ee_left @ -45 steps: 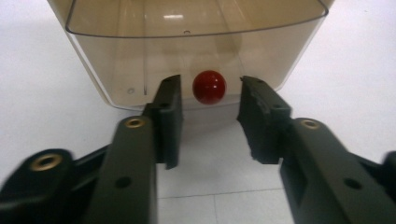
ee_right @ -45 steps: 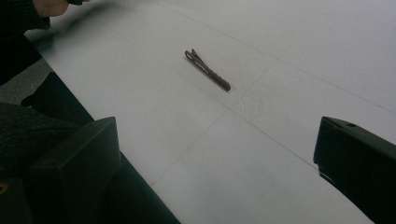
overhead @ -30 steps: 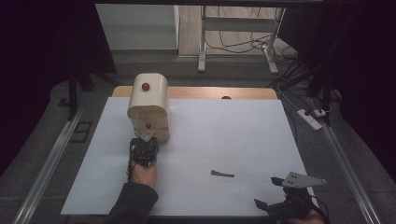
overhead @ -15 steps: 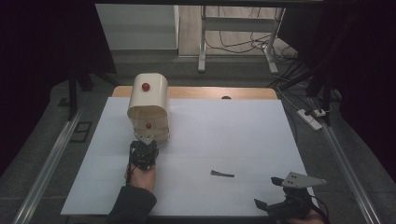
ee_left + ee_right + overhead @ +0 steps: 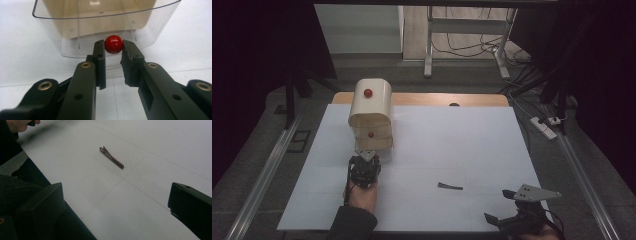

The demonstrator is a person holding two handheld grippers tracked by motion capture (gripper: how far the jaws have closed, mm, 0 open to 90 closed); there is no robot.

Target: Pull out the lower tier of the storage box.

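Observation:
A small beige drawer box [image 5: 370,106] with red ball knobs stands at the back left of the white sheet [image 5: 472,145]. Its lowest drawer [image 5: 75,32], of clear plastic, is slid partly out. My left gripper [image 5: 366,155] [image 5: 113,50] points at the box and is shut on that drawer's red knob [image 5: 113,44], both pads touching it. A second knob [image 5: 370,134] shows just above, and a third [image 5: 368,92] on the rounded top. My right gripper [image 5: 498,205] [image 5: 112,202] rests open and empty at the front right edge. A thin dark hair clip [image 5: 449,186] [image 5: 111,157] lies ahead of it.
The sheet covers a wooden table [image 5: 437,99]. Metal rails [image 5: 262,185] run along both sides. Behind the table are a desk frame [image 5: 429,50] and floor cables, with a power strip [image 5: 544,125] at the right.
My left gripper has drawn slightly back toward the person with the knob in it, and the clear drawer has come a little farther out. The right gripper has stayed put.

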